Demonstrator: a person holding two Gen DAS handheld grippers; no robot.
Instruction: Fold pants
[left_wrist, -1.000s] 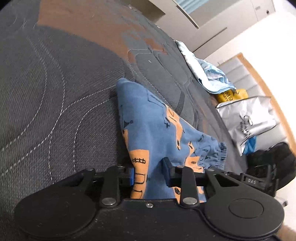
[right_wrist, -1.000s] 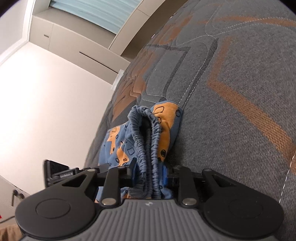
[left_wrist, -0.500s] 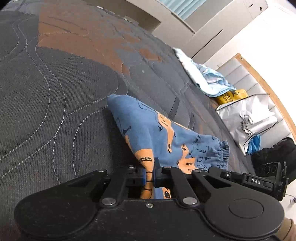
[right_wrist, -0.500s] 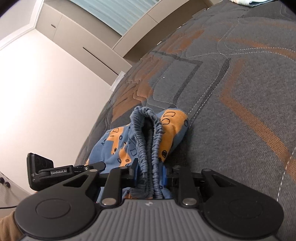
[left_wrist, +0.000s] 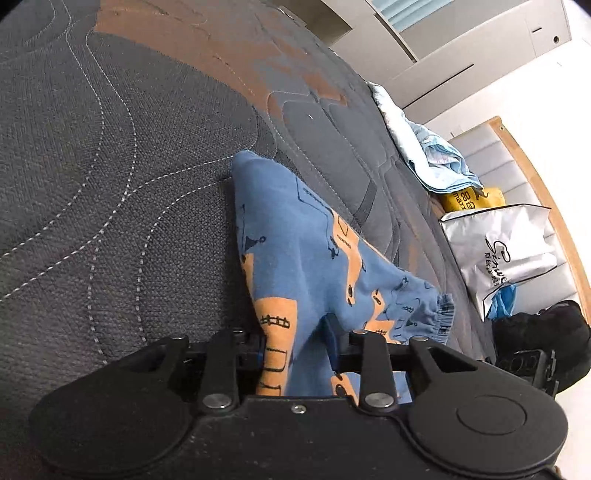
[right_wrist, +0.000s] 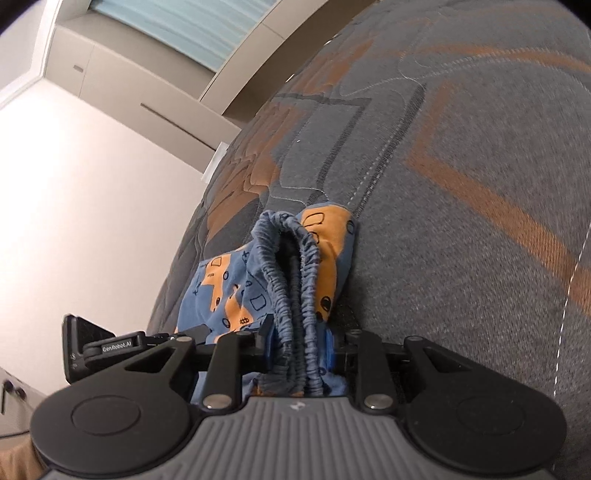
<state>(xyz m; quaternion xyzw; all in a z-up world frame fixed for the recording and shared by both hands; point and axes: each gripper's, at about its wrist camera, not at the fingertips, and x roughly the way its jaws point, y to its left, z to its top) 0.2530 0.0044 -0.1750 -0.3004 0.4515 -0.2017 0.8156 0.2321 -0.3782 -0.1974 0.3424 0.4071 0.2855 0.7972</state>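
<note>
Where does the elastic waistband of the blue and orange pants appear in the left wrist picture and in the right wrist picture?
Left wrist view: the waistband shows small at the lower right, at the far end of the pants, beyond the left gripper.
Right wrist view: the waistband fills the lower centre, bunched between the fingers of the right gripper.
Shared landmark: the grey and orange quilted bed cover.

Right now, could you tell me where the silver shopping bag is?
In the left wrist view the silver shopping bag stands at the right edge, beside the quilted bed, just below a yellow packet and above a black bag.
</note>
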